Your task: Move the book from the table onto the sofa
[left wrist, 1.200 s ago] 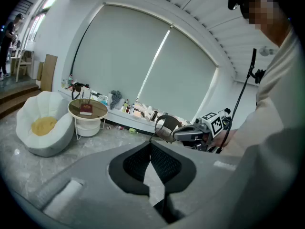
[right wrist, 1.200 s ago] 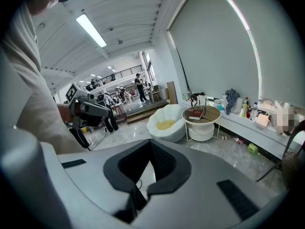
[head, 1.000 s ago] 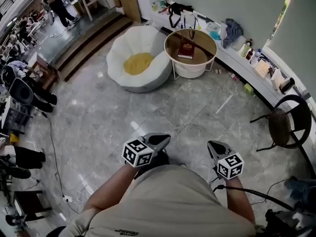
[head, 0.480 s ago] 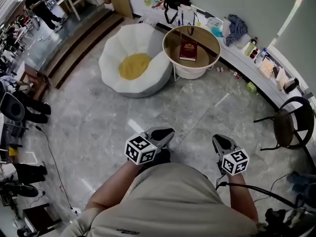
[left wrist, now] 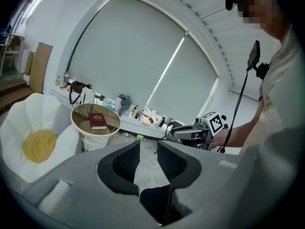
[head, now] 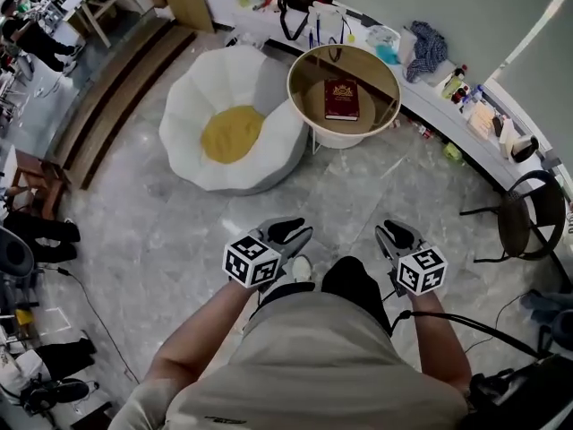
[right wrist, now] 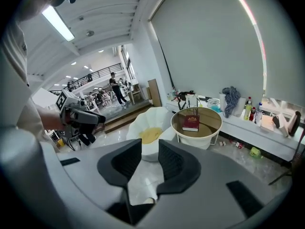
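Note:
A dark red book (head: pixel 341 98) lies flat on the round glass-topped table (head: pixel 296 68), well ahead of both grippers. Left of the table stands the white petal-shaped sofa (head: pixel 183 106) with its yellow cushion (head: pixel 230 133). My left gripper (head: pixel 293 231) and right gripper (head: pixel 389 232) are held out in front of the person's body, above the floor. Both jaws are opening, with nothing between them. In the left gripper view the gripper (left wrist: pixel 148 148) points at the book (left wrist: pixel 97 121) and the sofa (left wrist: pixel 19 123). The right gripper (right wrist: pixel 150 149) faces the book (right wrist: pixel 191 123) and the sofa (right wrist: pixel 141 120).
A long ledge (head: pixel 466 119) cluttered with bottles, bags and cloth runs behind the table. A black round chair (head: pixel 528 218) stands at the right. Wooden steps (head: pixel 107 106) lie at the left. Cables (head: pixel 488 348) trail on the marble floor by the person's right arm.
The person has walked toward the table and sofa, which now sit nearer and lower in the head view. Both grippers have travelled along, held out in front as before.

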Demonstrator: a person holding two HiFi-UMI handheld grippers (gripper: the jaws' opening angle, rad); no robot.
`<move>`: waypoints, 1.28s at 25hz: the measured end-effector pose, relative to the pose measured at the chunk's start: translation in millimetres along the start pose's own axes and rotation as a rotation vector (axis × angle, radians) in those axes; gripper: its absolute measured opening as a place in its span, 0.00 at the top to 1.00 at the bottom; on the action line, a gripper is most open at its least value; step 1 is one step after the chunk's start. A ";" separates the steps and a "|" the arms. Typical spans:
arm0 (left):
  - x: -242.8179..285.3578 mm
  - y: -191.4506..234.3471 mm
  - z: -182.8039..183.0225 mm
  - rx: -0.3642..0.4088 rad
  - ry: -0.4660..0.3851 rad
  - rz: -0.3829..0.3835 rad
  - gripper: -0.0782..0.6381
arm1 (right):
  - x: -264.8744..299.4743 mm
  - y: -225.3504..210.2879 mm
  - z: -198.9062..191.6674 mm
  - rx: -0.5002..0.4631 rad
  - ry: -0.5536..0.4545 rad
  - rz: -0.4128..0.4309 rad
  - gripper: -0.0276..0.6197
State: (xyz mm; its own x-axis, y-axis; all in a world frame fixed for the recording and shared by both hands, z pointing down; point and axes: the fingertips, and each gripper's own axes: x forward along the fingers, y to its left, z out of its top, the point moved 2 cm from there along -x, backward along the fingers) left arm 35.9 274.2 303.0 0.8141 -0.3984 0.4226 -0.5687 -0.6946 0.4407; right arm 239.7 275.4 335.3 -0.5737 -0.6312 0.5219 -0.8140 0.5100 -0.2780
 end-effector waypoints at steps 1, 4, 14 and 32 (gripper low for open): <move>1.5 12.5 6.3 -0.008 -0.009 0.007 0.75 | 11.2 -3.7 6.2 -0.003 0.013 0.002 0.77; 14.1 46.0 22.9 -0.041 -0.028 0.021 0.75 | 40.4 -23.7 21.5 -0.003 0.043 -0.002 0.77; 96.0 197.5 69.6 -0.235 0.018 0.058 0.65 | 208.7 -146.2 61.2 0.101 0.137 0.021 0.72; 393.3 462.8 64.9 -0.359 0.233 0.040 0.58 | 492.5 -417.7 45.8 0.405 0.238 -0.071 0.64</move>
State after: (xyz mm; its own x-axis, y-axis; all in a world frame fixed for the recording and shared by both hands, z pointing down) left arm 100.5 -242.8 621.8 0.7654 -0.2461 0.5946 -0.6379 -0.4124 0.6505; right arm 293.0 -275.3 671.5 -0.5175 -0.4806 0.7079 -0.8472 0.1719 -0.5027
